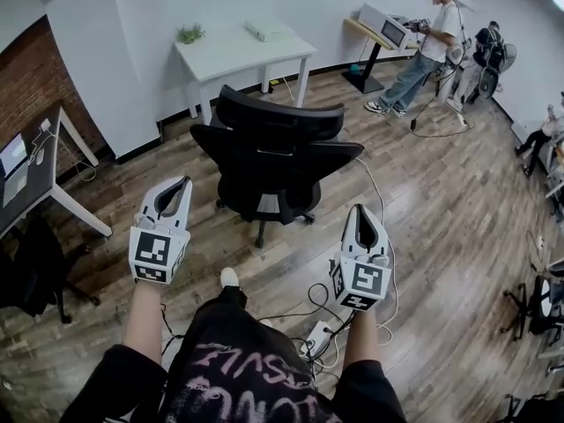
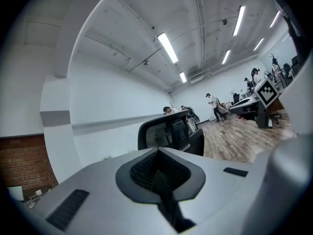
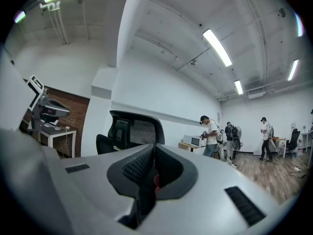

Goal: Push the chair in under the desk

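Head view: a black office chair (image 1: 269,152) stands out on the wooden floor, well apart from the white desk (image 1: 242,51) against the far wall. Its backrest is turned toward the person, which is the side a push would land on. The left gripper (image 1: 176,185) and right gripper (image 1: 363,211) are held forward on either side of the chair's back, near it but touching nothing. That looks like a lining-up for a two-handed shove, with the task not yet begun. Cables (image 1: 322,311) trail across the floor by the person's feet, and another person (image 1: 432,38) works at a stand in the far corner.

Left gripper view: the left gripper (image 2: 159,173) has its jaws drawn fully together with nothing between them. The chair (image 2: 171,133) rises just beyond them, framed against the white wall.

Right gripper view: the right gripper (image 3: 152,173) is likewise closed and empty, aimed level at the chair (image 3: 129,131) and its mesh back. Closed jaws suit the job, since a blunt tip presses where an open one might snag the mesh.
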### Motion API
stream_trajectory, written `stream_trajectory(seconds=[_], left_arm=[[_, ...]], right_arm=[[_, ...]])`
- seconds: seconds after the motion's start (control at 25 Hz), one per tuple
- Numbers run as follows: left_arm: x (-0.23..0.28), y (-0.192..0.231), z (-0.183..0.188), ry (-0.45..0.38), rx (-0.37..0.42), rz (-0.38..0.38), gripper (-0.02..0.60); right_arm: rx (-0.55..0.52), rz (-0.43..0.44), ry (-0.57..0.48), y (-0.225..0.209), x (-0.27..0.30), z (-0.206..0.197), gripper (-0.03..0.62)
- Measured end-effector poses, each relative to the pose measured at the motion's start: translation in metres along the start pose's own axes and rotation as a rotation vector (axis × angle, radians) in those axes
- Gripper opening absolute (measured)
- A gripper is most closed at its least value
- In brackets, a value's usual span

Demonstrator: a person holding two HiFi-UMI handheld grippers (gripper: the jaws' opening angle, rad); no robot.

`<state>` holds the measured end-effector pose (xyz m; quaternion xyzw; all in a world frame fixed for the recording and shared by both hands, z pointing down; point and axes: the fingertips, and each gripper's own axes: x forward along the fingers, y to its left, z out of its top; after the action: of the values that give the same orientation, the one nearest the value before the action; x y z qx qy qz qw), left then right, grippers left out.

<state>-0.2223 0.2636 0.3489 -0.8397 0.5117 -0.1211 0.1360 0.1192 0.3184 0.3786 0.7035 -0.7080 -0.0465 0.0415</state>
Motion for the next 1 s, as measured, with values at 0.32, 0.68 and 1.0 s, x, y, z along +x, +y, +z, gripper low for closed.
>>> stream_trajectory(seconds=[0.32, 0.68, 1.0], left_arm=[[0.023, 0.009, -0.017, 0.030, 0.002, -0.019, 0.015], [0.071, 0.031, -0.041, 0.057, -0.003, -0.040, 0.015], [0.126, 0.054, -0.060, 0.076, 0.012, -0.057, 0.015]], right_arm=[[-0.020, 0.025, 0.002, 0.013, 0.028, -0.006, 0.028], [-0.043, 0.051, 0.005, 0.022, 0.074, -0.015, 0.028], [-0.053, 0.043, 0.013, 0.016, 0.131, -0.026, 0.029]])
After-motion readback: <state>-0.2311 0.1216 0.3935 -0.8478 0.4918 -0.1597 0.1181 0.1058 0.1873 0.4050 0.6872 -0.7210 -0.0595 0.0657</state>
